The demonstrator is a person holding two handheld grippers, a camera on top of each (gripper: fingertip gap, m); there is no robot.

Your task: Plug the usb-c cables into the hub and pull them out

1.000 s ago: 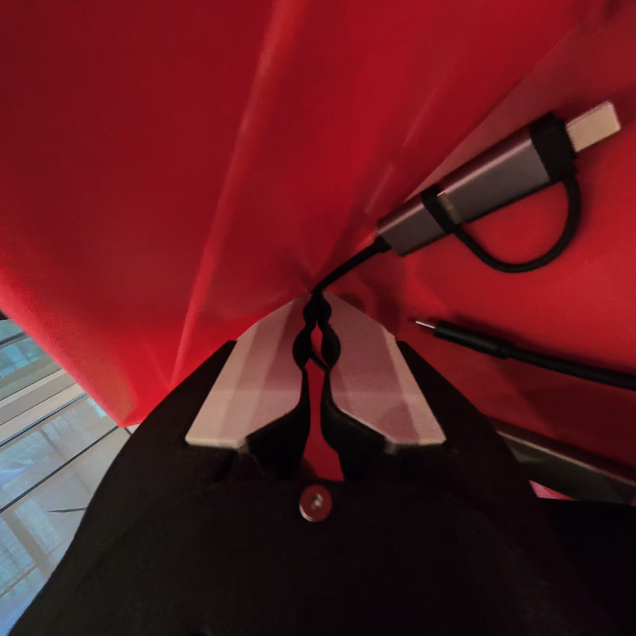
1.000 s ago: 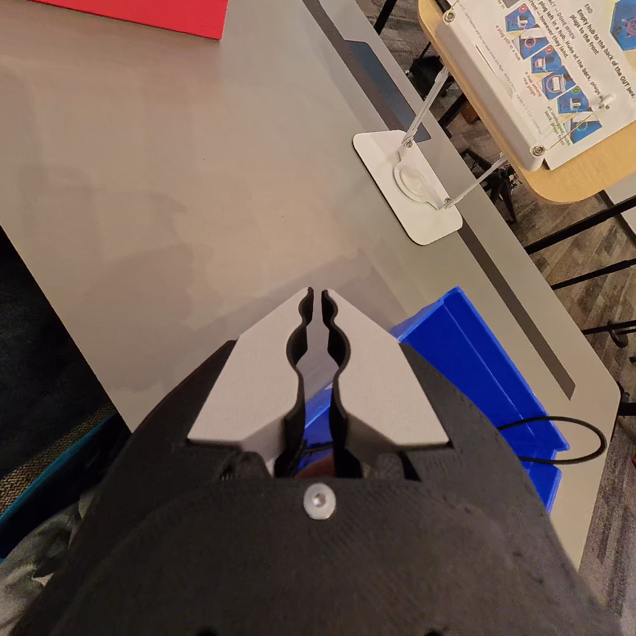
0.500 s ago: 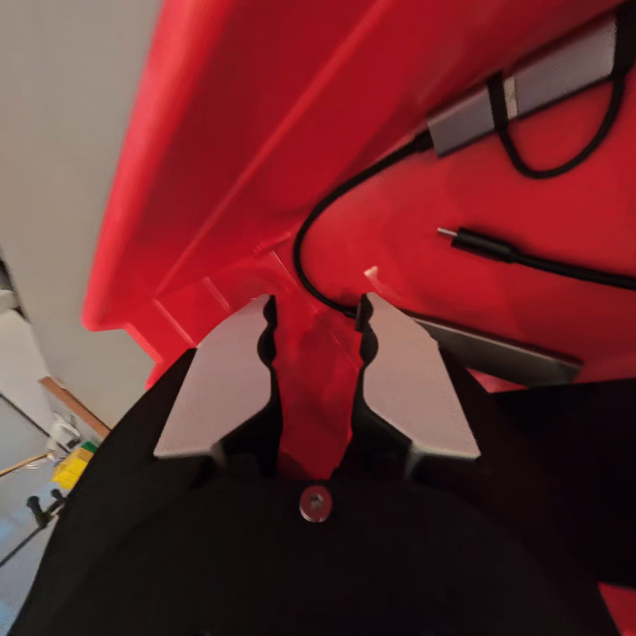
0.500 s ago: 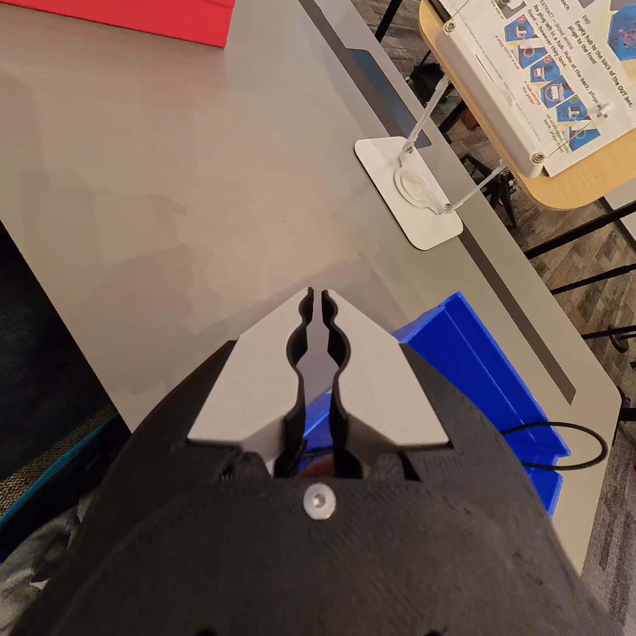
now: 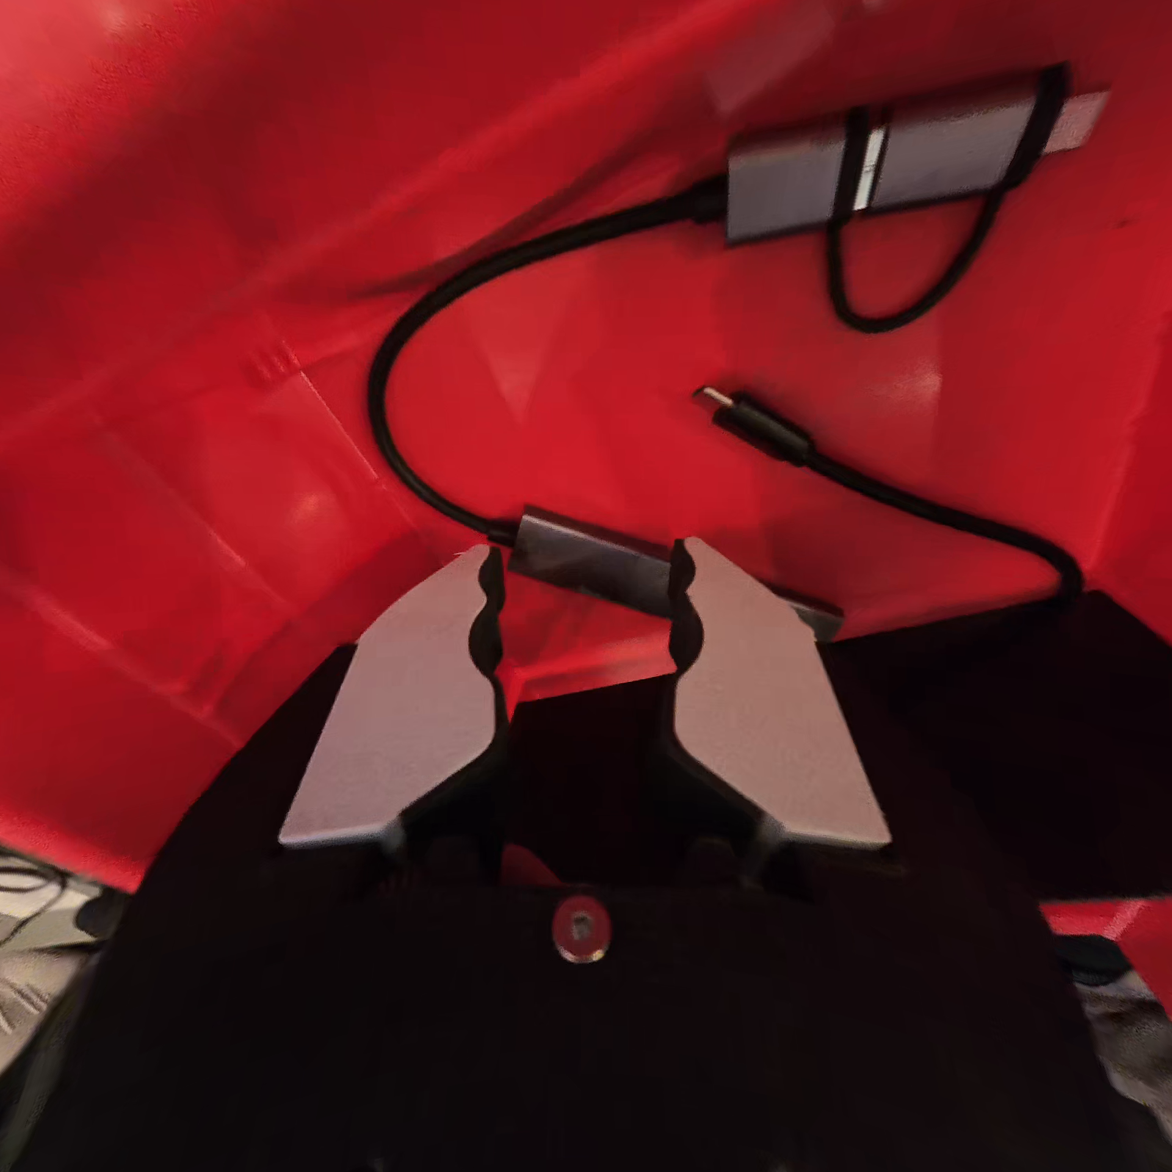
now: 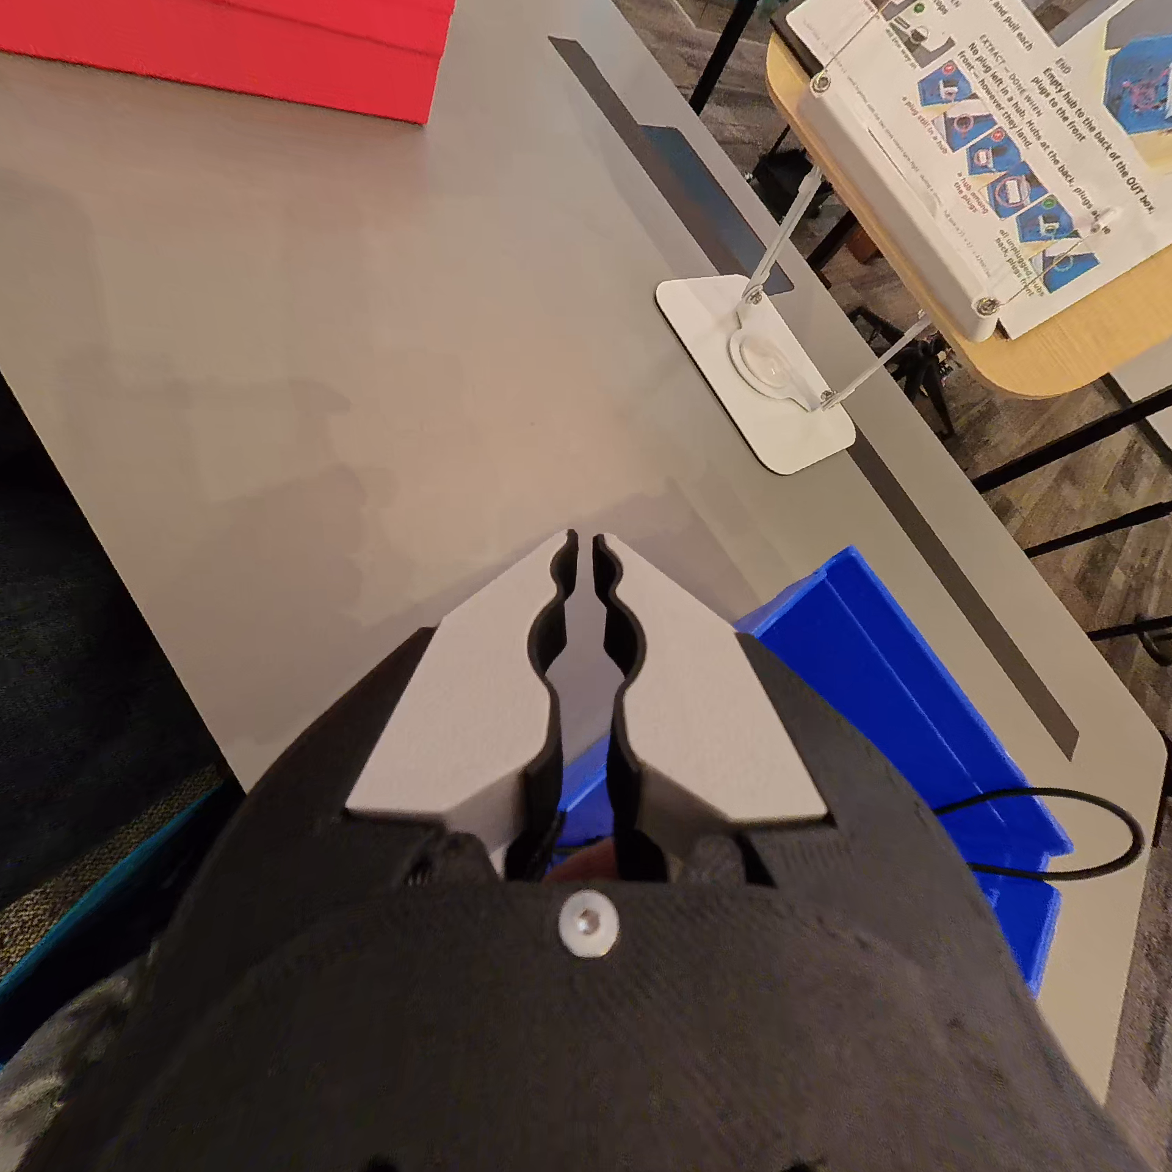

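Note:
In the left wrist view I look into a red bin [image 5: 190, 444]. My left gripper [image 5: 586, 557] is open and empty. A grey hub body [image 5: 590, 571] lies on the bin floor just beyond and between the fingertips, not gripped. Its black cable [image 5: 393, 393] curves up to a grey adapter block [image 5: 799, 184] with a black tether loop at the top right. A loose black usb-c plug [image 5: 755, 425] lies to the right, its cable trailing off to the right. My right gripper [image 6: 583, 539] is shut and empty above the grey table [image 6: 317, 349].
A blue bin [image 6: 888, 697] sits under and right of my right gripper, with a black cable loop [image 6: 1091, 837] hanging over its side. The red bin [image 6: 253, 57] stands at the table's far end. A white stand base [image 6: 755, 374] holds an instruction sheet [image 6: 989, 158]. About 60 centimetres separates my left fingertips from my right. The grey adapter block [image 5: 799, 184] is about 8 centimetres from my left fingertips.
My left gripper was shut on the black cable, then opened wide and let it go; the hub and cable now lie in the red bin. The right gripper has barely moved.

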